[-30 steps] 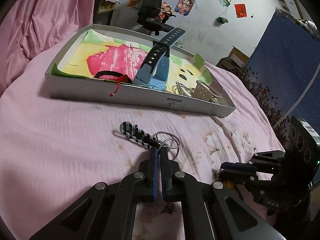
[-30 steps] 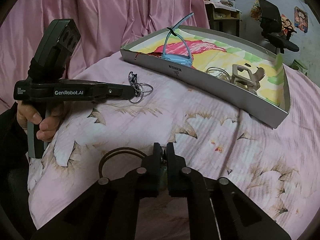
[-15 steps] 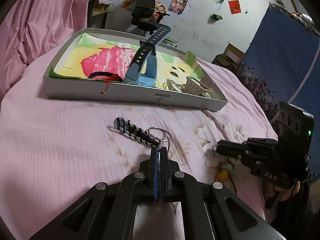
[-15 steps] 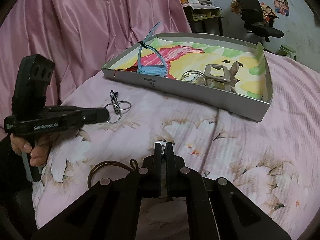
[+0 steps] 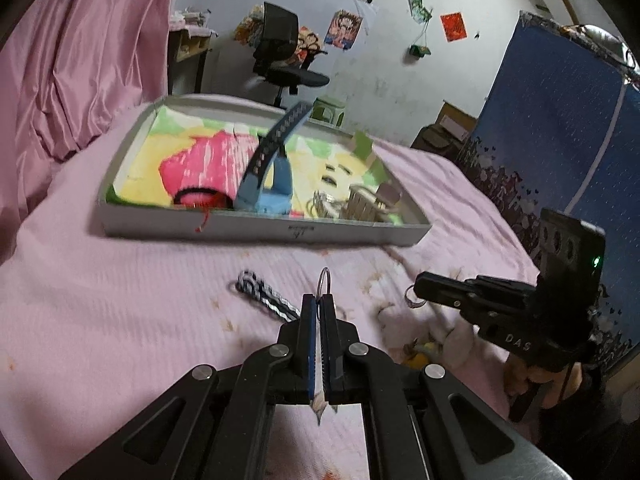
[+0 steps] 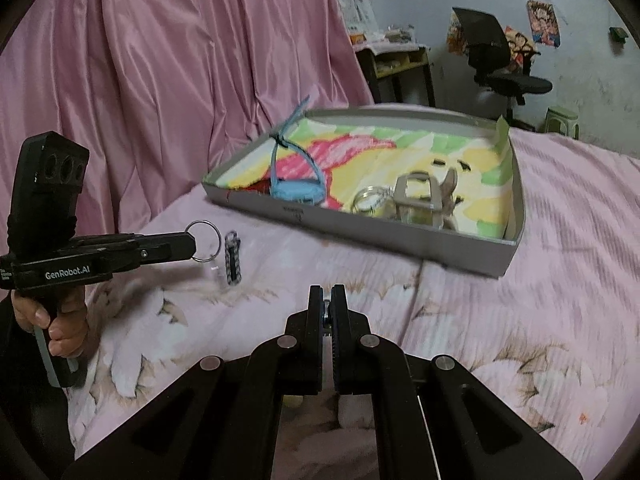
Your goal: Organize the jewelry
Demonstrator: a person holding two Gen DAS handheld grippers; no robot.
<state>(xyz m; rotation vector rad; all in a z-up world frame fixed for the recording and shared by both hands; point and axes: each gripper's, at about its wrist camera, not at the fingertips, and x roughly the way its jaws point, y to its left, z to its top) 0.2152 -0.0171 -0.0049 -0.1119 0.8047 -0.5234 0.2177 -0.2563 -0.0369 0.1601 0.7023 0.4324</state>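
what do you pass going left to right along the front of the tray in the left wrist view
red cord bracelet → blue watch → wire rings → pale hair clip, all inside the tray.

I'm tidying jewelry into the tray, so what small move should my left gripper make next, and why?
Probably carry it forward toward the tray. The left gripper is shut on the keyring, its braided strap hangs just above the bedspread, and the tray sits straight ahead with bare floor near the watch.
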